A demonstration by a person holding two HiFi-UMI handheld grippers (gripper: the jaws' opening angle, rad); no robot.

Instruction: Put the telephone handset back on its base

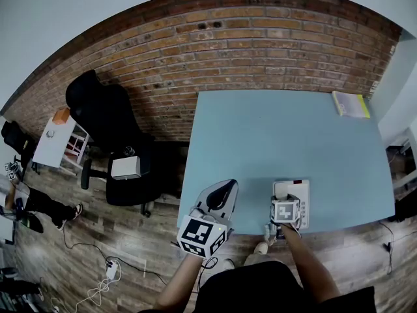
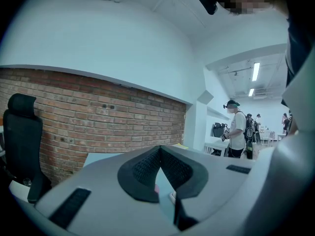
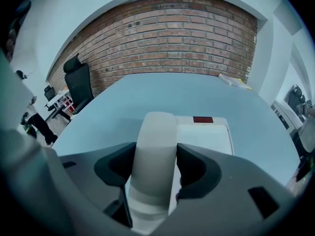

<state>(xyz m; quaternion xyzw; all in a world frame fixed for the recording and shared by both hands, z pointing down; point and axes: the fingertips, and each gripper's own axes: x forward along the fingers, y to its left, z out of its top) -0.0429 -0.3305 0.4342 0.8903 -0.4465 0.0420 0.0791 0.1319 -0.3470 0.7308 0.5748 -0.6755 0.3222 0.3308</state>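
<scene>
The cream telephone handset lies lengthwise between the jaws of my right gripper, which is shut on it. It runs along the left side of the white telephone base, which has a small red patch at its far end. Whether the handset rests in the cradle or hovers just over it, I cannot tell. In the head view the base sits at the near edge of the light blue table, with the right gripper over it. My left gripper hangs at the table's near left corner, shut on nothing.
A yellow-edged notebook lies at the table's far right corner. A black office chair with a white box on its seat stands left of the table, before the brick wall. Cables trail on the wooden floor. A person stands far off.
</scene>
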